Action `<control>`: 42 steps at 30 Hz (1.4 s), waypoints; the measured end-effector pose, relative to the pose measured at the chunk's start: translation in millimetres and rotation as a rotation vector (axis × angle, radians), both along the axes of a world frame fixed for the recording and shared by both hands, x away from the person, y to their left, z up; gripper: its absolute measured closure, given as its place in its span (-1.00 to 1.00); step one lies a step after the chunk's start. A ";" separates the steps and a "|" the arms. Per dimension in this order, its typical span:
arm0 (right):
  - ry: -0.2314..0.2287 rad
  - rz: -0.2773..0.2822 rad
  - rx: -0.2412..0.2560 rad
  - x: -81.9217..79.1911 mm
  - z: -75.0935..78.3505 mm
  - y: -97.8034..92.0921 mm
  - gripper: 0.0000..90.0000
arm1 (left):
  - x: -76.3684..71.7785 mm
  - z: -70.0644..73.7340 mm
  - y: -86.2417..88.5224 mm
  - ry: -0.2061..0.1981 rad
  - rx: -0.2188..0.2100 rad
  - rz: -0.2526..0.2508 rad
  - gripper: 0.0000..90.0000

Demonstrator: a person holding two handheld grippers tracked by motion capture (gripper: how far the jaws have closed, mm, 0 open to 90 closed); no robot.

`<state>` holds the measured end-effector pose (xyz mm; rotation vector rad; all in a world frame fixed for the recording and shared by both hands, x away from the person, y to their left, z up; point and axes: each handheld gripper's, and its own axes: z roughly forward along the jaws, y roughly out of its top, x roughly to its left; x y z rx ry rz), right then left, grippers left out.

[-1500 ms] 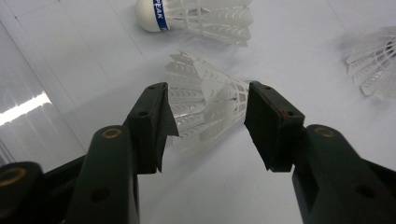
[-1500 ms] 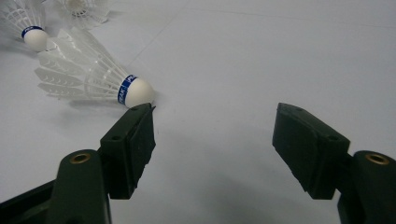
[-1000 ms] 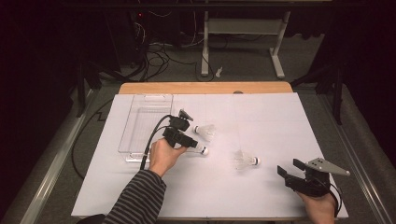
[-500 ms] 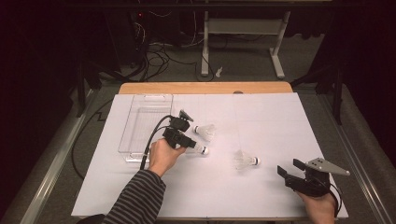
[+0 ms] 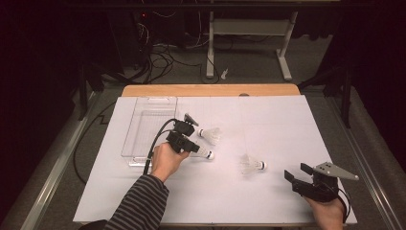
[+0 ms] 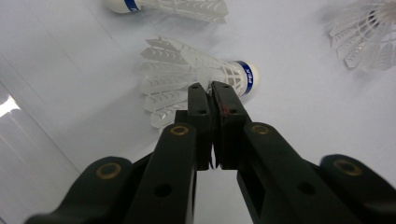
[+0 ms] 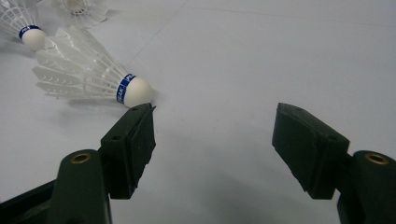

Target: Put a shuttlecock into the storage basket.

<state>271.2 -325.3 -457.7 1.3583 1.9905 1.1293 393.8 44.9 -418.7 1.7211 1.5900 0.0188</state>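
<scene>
The left gripper (image 5: 191, 143) sits just beside the clear tray (image 5: 143, 125) near the bench's (image 5: 268, 201) left edge, its jaws clenched on the feathers of a shuttlecock (image 6: 198, 77) — cork end pointing away toward the middle. A second shuttlecock (image 5: 209, 134) lies just behind it, a third (image 5: 251, 164) toward the front right. The right gripper (image 5: 298, 174) rests at the front right corner — jaws released, holding nothing.
</scene>
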 end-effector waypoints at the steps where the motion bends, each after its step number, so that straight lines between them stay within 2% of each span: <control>1: -0.001 0.000 0.000 0.0 0.0 0.0 -0.32 | -0.5 0.4 -0.3 0.000 -0.001 -0.002 0.94; 6: 0.000 0.000 0.000 0.1 0.0 0.0 -0.32 | -2.9 2.0 -0.7 -0.003 -0.006 -0.017 0.97; 14: 0.000 0.000 -0.001 0.0 0.0 0.3 -0.32 | -8.5 8.9 -0.9 -0.010 -0.047 -0.047 0.98; 20: -0.002 0.001 -0.003 -0.3 0.2 0.4 -0.32 | -11.7 13.7 2.1 -0.013 -0.063 -0.058 0.99; 28: -0.011 0.005 -0.003 -0.5 0.6 0.8 -0.32 | -16.6 20.4 4.3 -0.026 -0.087 -0.063 0.99; 42: -0.022 0.014 -0.008 -0.7 0.9 1.4 -0.33 | -21.5 29.8 14.9 -0.057 -0.101 -0.059 0.99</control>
